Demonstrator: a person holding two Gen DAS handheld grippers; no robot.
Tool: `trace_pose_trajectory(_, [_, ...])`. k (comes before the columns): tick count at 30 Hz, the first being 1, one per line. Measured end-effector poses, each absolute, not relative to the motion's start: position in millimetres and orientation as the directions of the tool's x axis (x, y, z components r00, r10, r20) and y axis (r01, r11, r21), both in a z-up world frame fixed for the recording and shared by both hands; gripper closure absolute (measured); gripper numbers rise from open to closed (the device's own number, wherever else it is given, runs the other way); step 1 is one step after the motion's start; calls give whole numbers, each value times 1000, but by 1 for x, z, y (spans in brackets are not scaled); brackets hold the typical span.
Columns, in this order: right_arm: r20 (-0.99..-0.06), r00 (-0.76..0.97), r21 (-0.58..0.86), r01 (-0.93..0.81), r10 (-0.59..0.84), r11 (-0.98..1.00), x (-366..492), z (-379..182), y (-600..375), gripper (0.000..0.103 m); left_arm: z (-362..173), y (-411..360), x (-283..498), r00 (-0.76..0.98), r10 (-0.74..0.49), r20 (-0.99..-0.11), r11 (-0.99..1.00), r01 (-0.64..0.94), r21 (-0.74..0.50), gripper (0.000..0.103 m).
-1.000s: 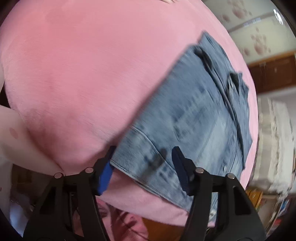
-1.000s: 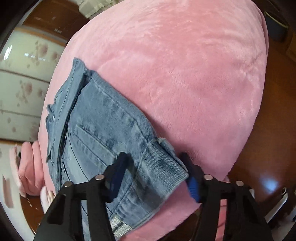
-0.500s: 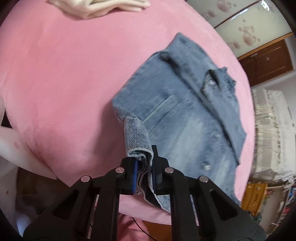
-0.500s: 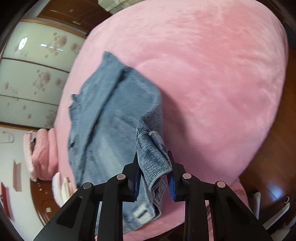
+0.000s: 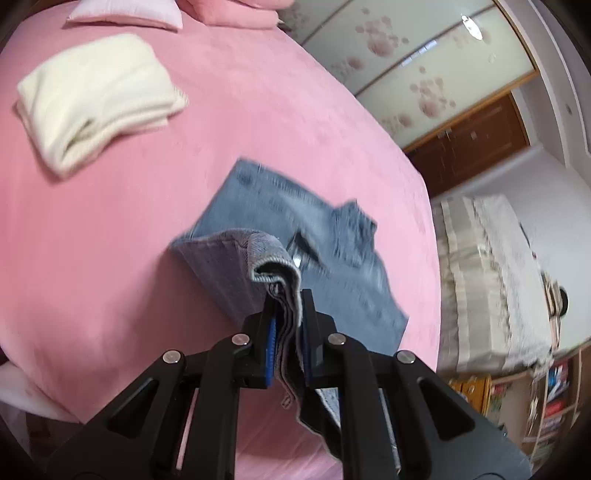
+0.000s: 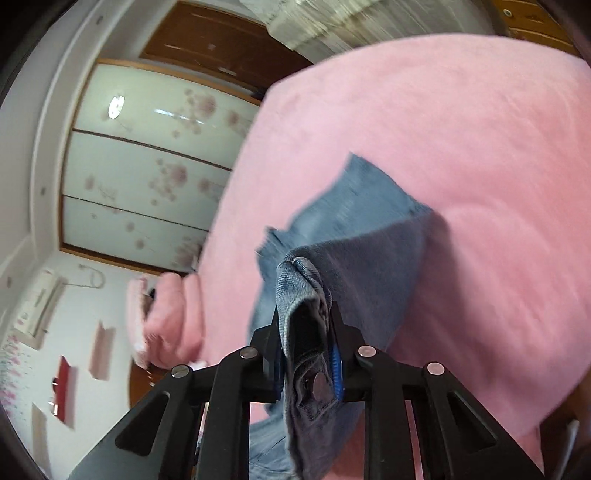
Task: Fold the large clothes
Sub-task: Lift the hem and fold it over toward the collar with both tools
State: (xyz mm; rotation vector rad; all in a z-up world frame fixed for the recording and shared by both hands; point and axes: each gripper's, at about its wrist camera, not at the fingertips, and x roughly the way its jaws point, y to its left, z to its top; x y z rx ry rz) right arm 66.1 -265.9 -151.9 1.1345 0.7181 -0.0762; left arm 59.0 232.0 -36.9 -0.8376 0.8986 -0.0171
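A blue denim jacket (image 5: 332, 236) lies on a pink bed cover (image 5: 110, 240), its near edge lifted off the bed. My left gripper (image 5: 288, 295) is shut on one bunched corner of that edge, and the cloth hangs down between its blue pads. In the right wrist view the jacket (image 6: 351, 221) rises from the bed cover (image 6: 480, 147) to my right gripper (image 6: 304, 314). Its jaws are closing and pinch the other corner, a thick fold with a metal button (image 6: 319, 386) in it. The jacket's far part still rests on the bed.
A folded cream garment (image 5: 96, 96) lies at the bed's far left, with pink pillows (image 5: 229, 11) beyond it. Sliding wardrobe doors with a flower print (image 5: 424, 74) stand behind the bed. A lace-covered piece of furniture (image 5: 491, 277) is on the right.
Both grippers were open around the jacket's near edge; they closed on its corners and rose, lifting that edge off the bed. More of the room shows now.
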Motion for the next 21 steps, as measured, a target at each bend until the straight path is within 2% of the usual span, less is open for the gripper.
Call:
trace_pose_trajectory(7, [-479,818,852,347,319,392,143,-119,-286,85,2,234,138,673,-327,-664,674,-327,-663,95])
trace_pose_trajectory(10, [-466,819,868,349,336,352,182,-119,-295,86,8,227,179,656,-305,-690,676,-361,-642,95])
trace_pose_trajectory(15, [-480,808,871,393,341,295,253,-136,-319,86,3,214,240,662,-256,-705,664,-410,-626,95])
trace_pose_trajectory(21, [-537,770,842,462,345,280,328,-169,-335,86,-27,198,297,647,-184,-740,677,-463,-572,95])
